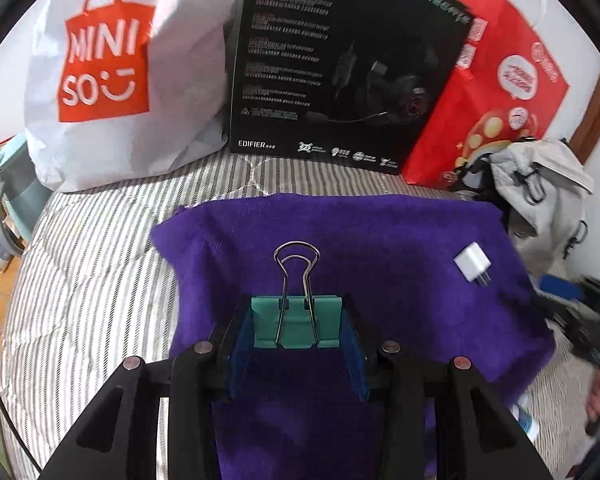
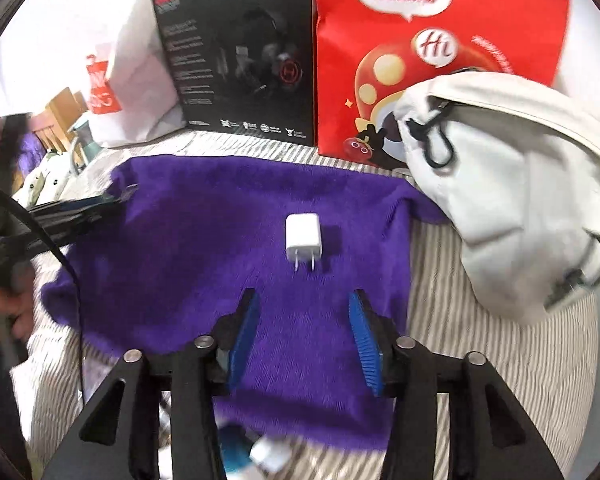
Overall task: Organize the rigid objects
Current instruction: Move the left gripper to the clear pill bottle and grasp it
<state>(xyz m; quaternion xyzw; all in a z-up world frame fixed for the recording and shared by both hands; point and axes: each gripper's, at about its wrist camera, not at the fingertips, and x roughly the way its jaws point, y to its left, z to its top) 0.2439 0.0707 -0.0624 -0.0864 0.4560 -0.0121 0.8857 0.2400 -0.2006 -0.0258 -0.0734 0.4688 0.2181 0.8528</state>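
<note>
A teal binder clip (image 1: 296, 322) with silver wire handles is pinched between the blue pads of my left gripper (image 1: 296, 305), just above a purple cloth (image 1: 380, 232). Its handles point away from the camera. A white plug charger (image 1: 470, 266) lies on the cloth to the right, prongs toward me. In the right wrist view the same charger (image 2: 303, 236) rests on the cloth (image 2: 204, 216), a short way ahead of my right gripper (image 2: 303, 300). That gripper is open, with nothing between its fingers.
The cloth lies on striped bedding (image 1: 92, 280). Behind it stand a white shopping bag (image 1: 112, 72), a black headphone box (image 1: 340, 68) and a red paper bag (image 1: 488, 88). A pale backpack (image 2: 520, 200) crowds the right side. Small white and teal items (image 2: 256, 452) lie near the cloth's front edge.
</note>
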